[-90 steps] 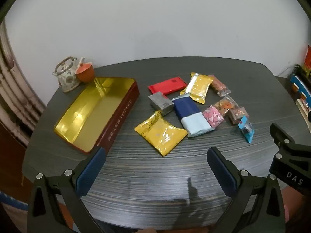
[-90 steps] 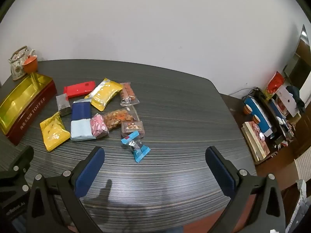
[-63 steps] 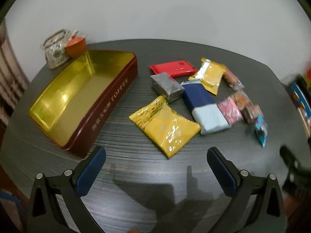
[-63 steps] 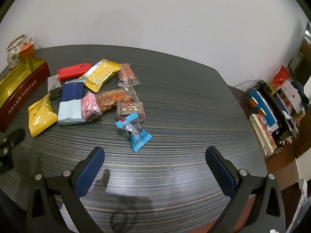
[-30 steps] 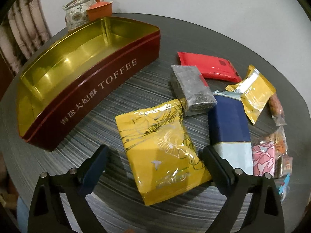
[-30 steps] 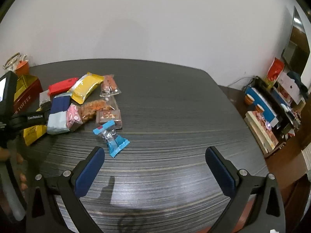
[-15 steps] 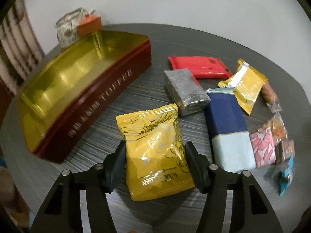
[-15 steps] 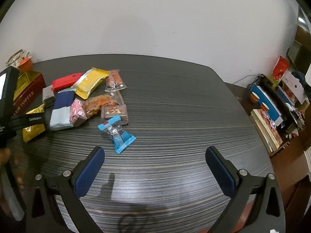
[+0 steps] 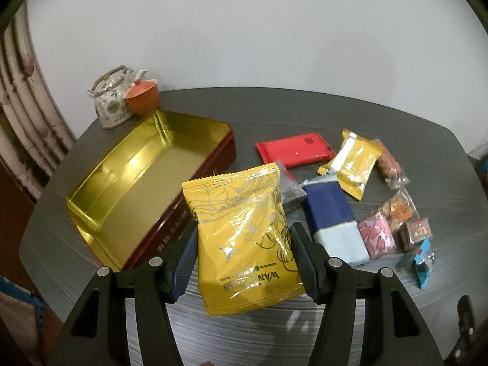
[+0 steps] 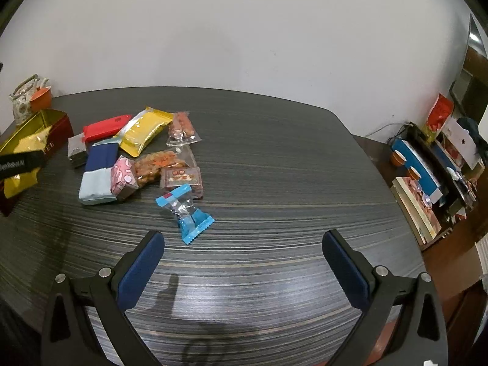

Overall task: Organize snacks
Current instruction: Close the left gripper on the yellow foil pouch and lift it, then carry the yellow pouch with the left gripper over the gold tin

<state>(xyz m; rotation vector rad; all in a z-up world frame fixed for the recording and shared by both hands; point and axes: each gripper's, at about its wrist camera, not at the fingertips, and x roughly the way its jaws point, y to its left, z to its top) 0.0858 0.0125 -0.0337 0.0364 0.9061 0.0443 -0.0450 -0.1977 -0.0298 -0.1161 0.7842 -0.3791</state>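
Observation:
My left gripper is shut on a yellow snack bag and holds it above the table, just right of the open gold-lined toffee tin. The bag and the tin also show at the left edge of the right wrist view. Several snacks lie on the dark table: a red pack, a grey block, a navy and light-blue pack, a second yellow pack, a pink sweet. My right gripper is open and empty, above the table near a blue candy.
A teapot and an orange cup stand behind the tin at the table's far left. Clear bags of nuts and a brown boxed sweet lie beside the pile. A cluttered low shelf stands past the table's right edge.
My left gripper came down over the yellow bag, shut on it and lifted it off the table toward the tin. My right gripper stayed open, drifting only slightly.

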